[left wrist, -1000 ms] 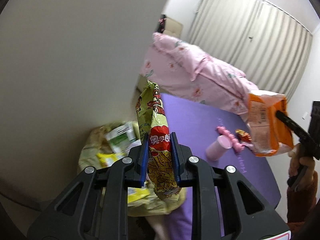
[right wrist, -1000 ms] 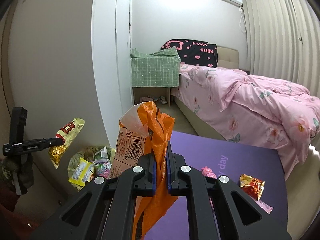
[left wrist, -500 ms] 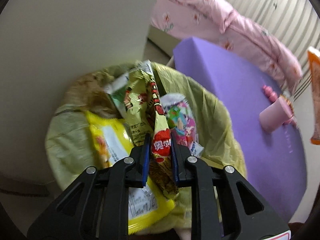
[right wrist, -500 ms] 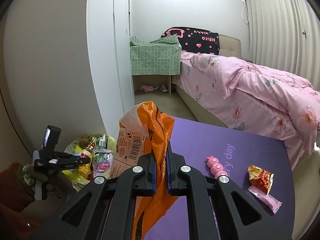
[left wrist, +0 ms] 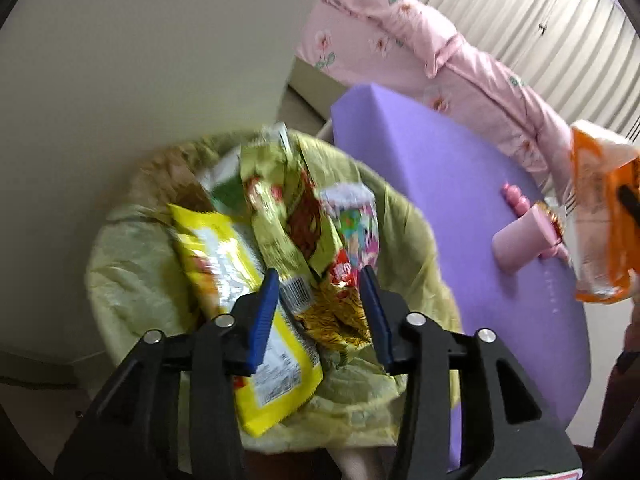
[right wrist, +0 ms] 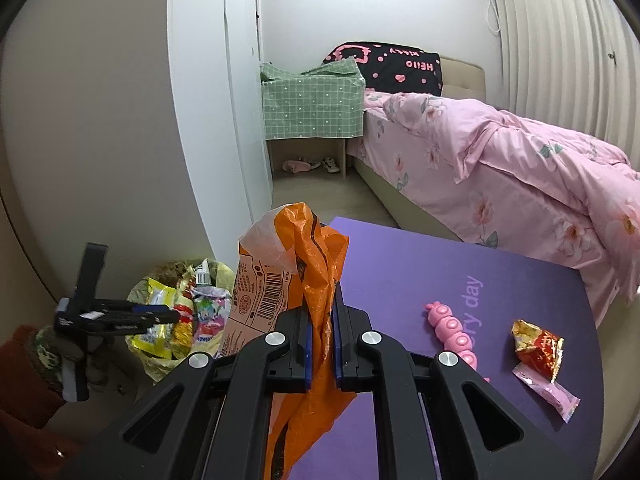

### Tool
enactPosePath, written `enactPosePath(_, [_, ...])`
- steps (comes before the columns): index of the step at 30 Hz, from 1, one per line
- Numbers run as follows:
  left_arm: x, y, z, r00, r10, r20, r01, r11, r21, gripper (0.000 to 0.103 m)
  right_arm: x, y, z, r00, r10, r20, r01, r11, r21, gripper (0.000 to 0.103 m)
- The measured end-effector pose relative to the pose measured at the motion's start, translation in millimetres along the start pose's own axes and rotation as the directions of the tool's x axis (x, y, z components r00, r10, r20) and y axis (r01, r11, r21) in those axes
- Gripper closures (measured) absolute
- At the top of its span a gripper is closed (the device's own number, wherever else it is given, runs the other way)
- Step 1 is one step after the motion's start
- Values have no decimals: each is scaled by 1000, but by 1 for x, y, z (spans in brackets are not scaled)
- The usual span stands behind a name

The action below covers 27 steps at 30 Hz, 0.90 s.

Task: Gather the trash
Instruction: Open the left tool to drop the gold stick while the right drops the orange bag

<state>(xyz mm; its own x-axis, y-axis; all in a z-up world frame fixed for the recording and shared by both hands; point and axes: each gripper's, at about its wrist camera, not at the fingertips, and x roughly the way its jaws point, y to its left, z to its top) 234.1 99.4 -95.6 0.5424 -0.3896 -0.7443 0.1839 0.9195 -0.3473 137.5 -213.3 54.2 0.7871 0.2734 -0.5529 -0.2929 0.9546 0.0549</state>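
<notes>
The left gripper (left wrist: 320,312) hung over the trash bin (left wrist: 132,308) beside the wall, its jaws having just been opening and now standing apart. The green-and-gold snack wrapper (left wrist: 332,312) lay between the blue pads, blurred; neither pad appeared to press on it, and its top leaned on the other wrappers in the bin. A yellow packet (left wrist: 240,300) beside it ran under the left finger, its near end partly hidden.

The right gripper (right wrist: 321,332) was clamped narrow on an orange bag (right wrist: 316,280), whose lower part dropped out of sight behind the fingers. On the purple table (right wrist: 400,280), well to the right, lay a pink caterpillar toy (right wrist: 448,326), a red-gold wrapper (right wrist: 538,346) and a pink sachet (right wrist: 548,392). The left gripper's holder showed only as a sleeve (right wrist: 24,364) at the left edge.
</notes>
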Motion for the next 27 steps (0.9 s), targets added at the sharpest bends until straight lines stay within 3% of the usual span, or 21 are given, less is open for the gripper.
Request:
enactPosePath(4, [-39, 12, 3, 996, 22, 84, -20, 999, -35, 56, 7, 15, 7, 1000, 23, 6, -23, 1000, -18, 94])
enactPosePath(9, [-89, 36, 0, 974, 93, 205, -74, 992, -100, 56, 30, 50, 21, 994, 107, 6, -107, 993, -58, 94])
enactPosePath(13, [-123, 56, -5, 954, 127, 270, -83, 982, -169, 56, 74, 95, 30, 970, 241, -29, -243, 969, -51, 94])
enactPosePath(17, [-138, 67, -14, 946, 128, 297, -70, 978, -198, 55, 126, 142, 23, 938, 333, -94, -338, 940, -37, 94])
enactPosePath(19, [-139, 67, -19, 945, 129, 302, -72, 978, -194, 55, 154, 163, 13, 932, 324, -162, -338, 939, -63, 94])
enactPosePath(23, [-137, 67, -26, 946, 122, 302, -67, 980, -185, 55, 213, 191, -27, 928, 165, -334, -243, 948, -207, 94])
enactPosePath(27, [-131, 73, -30, 949, 115, 292, -56, 978, -203, 55, 225, 191, -40, 927, 113, -358, -211, 946, -246, 94])
